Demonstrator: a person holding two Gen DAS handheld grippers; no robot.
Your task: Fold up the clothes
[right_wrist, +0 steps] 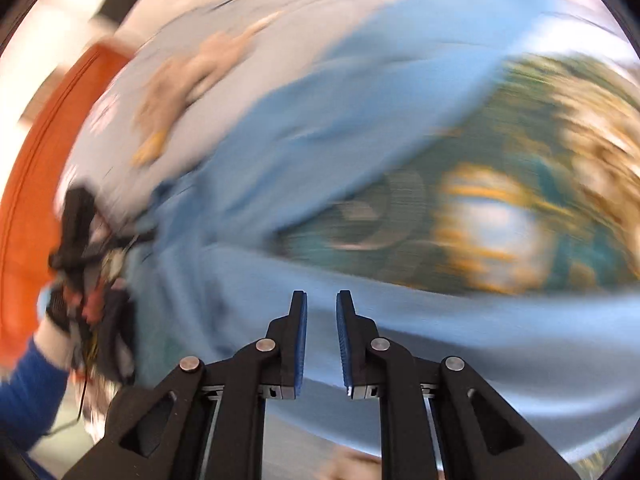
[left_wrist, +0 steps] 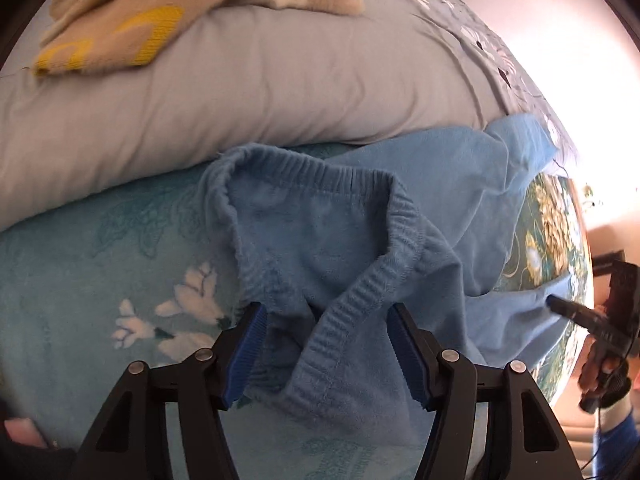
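Observation:
A light blue knit garment (left_wrist: 320,240) lies on the bed, its ribbed waistband (left_wrist: 360,292) bunched toward me. My left gripper (left_wrist: 326,316) is open, its blue-padded fingers (left_wrist: 252,344) on either side of the waistband without pinching it. The garment's far part stretches right to my right gripper (left_wrist: 556,304), seen at the bed's edge. In the blurred right wrist view the blue fabric (right_wrist: 280,140) spreads ahead, and my right gripper (right_wrist: 322,308) has a narrow gap with blue cloth behind it. The left gripper unit (right_wrist: 88,280) shows at the left.
A grey pillow (left_wrist: 240,92) lies behind the garment with a beige and yellow garment (left_wrist: 120,28) on it. The bed has a teal floral blanket (left_wrist: 100,280) and a green and gold floral cover (right_wrist: 500,200). An orange surface (right_wrist: 36,200) stands at the left.

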